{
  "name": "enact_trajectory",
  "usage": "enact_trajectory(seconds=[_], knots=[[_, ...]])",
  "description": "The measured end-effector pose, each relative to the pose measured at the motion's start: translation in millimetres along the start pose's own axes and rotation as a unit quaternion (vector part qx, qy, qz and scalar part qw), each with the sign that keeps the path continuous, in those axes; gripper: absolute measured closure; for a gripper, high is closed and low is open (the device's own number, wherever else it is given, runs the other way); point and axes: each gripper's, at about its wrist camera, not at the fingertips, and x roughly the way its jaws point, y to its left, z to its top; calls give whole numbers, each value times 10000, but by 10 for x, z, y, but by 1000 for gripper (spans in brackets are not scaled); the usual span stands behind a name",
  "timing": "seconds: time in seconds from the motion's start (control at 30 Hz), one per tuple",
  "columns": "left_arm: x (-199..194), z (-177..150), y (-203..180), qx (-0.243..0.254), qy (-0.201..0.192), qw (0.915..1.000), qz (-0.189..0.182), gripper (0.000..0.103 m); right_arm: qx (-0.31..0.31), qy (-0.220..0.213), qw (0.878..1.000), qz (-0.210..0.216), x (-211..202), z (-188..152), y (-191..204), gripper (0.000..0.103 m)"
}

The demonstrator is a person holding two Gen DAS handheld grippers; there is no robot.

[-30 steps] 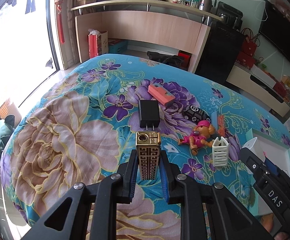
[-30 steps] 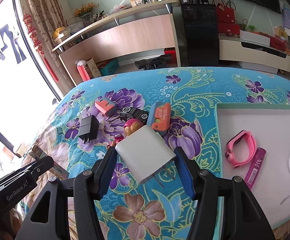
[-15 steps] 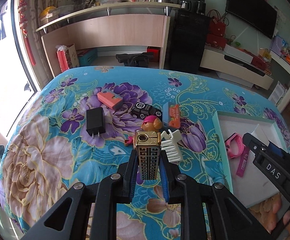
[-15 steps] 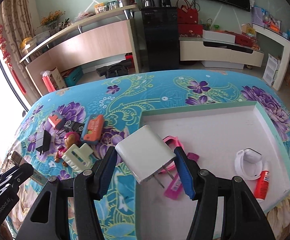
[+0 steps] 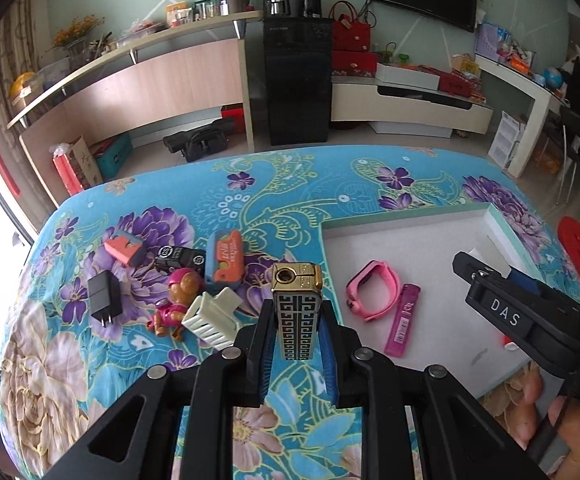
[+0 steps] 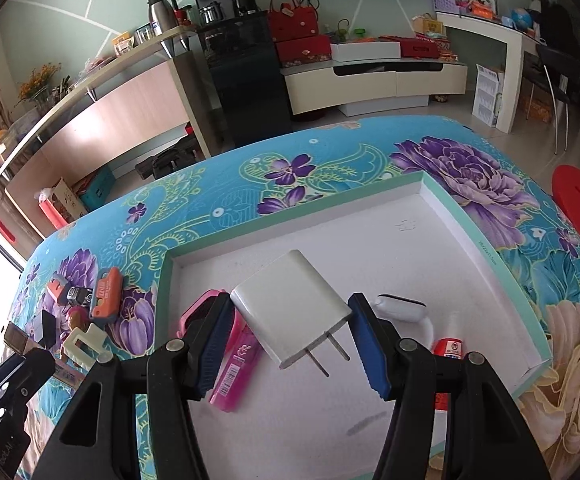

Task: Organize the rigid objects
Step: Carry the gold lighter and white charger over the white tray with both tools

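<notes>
A: What does the left gripper hold?
B: The gold lighter, pinched upright near the tray.
A: And the right gripper?
B: It clamps the white charger above the tray.

The left gripper is clamped on a gold-and-black lighter, held upright over the floral table. Toward the table's left edge sit a black charger, a toy pup and a cream clip. The white tray near the right edge holds a pink watch just beside a magenta lighter.
</notes>
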Motion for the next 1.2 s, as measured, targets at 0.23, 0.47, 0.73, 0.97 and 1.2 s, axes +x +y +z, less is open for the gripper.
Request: enact_trajectory(seconds=[0.23, 0.47, 0.73, 0.97, 1.2], knots=[[128, 105, -427, 406, 65, 9989, -207, 81, 546, -45, 9982, -228, -24, 54, -421, 43], [299, 154, -832, 820, 150, 9957, -405, 81, 783, -127, 9945, -688, -20, 76, -725, 43], [562, 142, -1180, 1133, 387, 9913, -542, 81, 1079, -167, 9886, -1033, 4, 70, -992, 43], [766, 66, -1377, 1293, 495, 9887, -570, 81, 1271, -97, 9850, -1163, 41, 43, -1135, 43], [875, 64, -1352, 1192, 531, 9900, -544, 81, 1243, 34, 9857, -1142, 118, 27, -1120, 43]])
